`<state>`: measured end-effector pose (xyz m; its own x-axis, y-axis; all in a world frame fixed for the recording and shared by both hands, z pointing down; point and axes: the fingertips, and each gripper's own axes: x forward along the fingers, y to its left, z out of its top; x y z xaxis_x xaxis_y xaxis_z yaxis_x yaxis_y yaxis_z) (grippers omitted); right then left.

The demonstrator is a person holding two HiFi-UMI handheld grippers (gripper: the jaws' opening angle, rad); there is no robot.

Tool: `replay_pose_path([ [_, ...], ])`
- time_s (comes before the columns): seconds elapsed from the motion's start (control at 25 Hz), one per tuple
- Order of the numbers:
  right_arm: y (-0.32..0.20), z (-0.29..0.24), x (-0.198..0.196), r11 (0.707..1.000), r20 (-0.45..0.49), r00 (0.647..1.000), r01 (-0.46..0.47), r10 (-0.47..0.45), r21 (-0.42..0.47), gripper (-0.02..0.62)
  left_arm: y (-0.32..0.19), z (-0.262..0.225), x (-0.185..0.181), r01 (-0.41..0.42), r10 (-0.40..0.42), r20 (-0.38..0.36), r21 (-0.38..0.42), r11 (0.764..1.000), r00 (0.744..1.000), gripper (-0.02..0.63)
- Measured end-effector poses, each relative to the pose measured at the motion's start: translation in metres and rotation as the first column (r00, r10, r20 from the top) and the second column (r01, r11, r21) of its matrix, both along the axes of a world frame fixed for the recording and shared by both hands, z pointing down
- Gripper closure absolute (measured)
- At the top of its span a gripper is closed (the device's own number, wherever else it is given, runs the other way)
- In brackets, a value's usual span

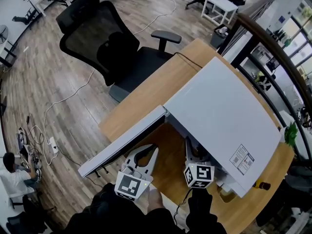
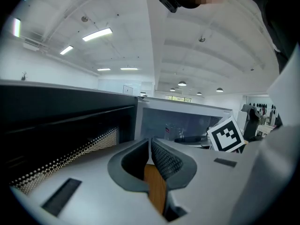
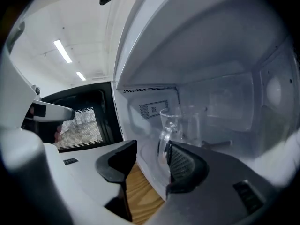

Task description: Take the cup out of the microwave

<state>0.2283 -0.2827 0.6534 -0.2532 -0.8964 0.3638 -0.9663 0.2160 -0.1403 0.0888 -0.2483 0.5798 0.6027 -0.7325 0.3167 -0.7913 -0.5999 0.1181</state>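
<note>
White microwave point(image 1: 229, 116), black-windowed door point(image 1: 122, 147) open for access. Clear glass handled cup point(image 3: 183, 123) sits inside cavity. R gripper point(image 3: 150, 149) jaws apart at cavity mouth, lined up w/ handle, prob. pre-grasp. L gripper point(image 2: 150, 146) jaws together, empty, by door.

Microwave point(image 1: 224, 106) on desk point(image 1: 151, 89), door point(image 1: 122, 145) swung left; cup point(image 3: 180, 125) inside (toward left wall); chair point(image 1: 97, 38) beyond desk.
</note>
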Motion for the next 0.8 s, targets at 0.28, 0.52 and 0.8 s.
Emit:
replay_pose_path([
  [0.28, -0.008, 0.003, -0.004, 1.000, -0.005, 1.000, 0.017, -0.017, -0.004, 0.413, -0.003, -0.001, -0.007, 0.029, -0.029, -0.014, 0.037, 0.999, 0.999, 0.569],
  [0.52, -0.014, 0.001, -0.007, 1.000, 0.004, 1.000, 0.028, -0.028, -0.006, 0.457, 0.000, -0.001, -0.013, 0.037, -0.037, 0.013, 0.011, 0.999, 0.999, 0.569],
  [0.8, -0.017, 0.002, -0.003, 1.000, -0.021, 1.000, 0.014, -0.014, 0.004, 0.560, 0.001, -0.002, -0.013, 0.057, -0.057, -0.007, 0.050, 0.997, 0.998, 0.569],
])
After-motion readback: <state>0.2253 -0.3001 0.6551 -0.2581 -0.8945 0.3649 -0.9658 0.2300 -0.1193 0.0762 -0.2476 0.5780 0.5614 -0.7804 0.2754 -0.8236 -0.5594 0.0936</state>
